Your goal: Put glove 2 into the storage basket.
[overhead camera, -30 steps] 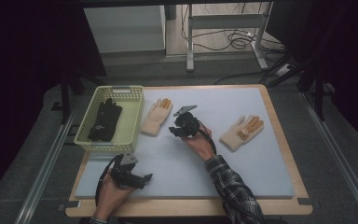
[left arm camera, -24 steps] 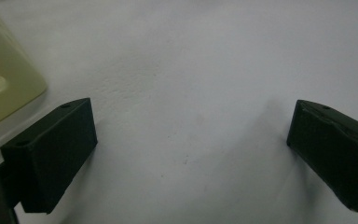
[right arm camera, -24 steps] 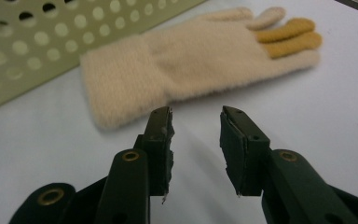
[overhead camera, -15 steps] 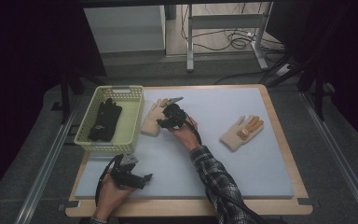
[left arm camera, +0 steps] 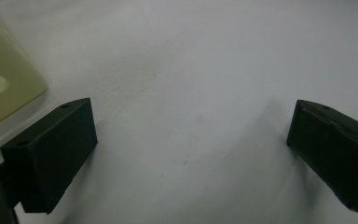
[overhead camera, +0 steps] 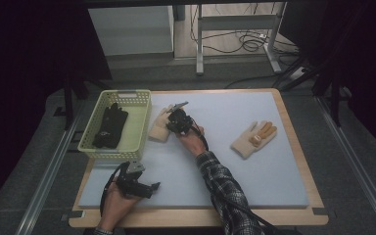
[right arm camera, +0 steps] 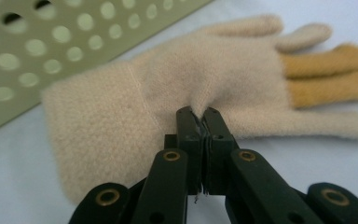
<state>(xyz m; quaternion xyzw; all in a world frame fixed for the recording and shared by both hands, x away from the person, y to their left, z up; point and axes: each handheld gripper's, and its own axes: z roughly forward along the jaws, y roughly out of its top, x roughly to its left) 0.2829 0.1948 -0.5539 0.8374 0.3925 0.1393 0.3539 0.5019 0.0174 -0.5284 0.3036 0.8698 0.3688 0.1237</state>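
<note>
Just beside the basket (overhead camera: 98,144), the cream glove (right arm camera: 168,88) lies flat on the mat; the right gripper (right arm camera: 199,115) has just closed, its 2 jaws apparently pinching a fold of its palm. The left gripper (left arm camera: 191,140) hovers wide open, holding nothing.

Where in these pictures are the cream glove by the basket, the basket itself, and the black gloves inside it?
cream glove (right arm camera: 242,70): right gripper view, on its palm.
basket (overhead camera: 92,147): high view, on its near rim.
black gloves (overhead camera: 110,125): high view, on their middle.
</note>
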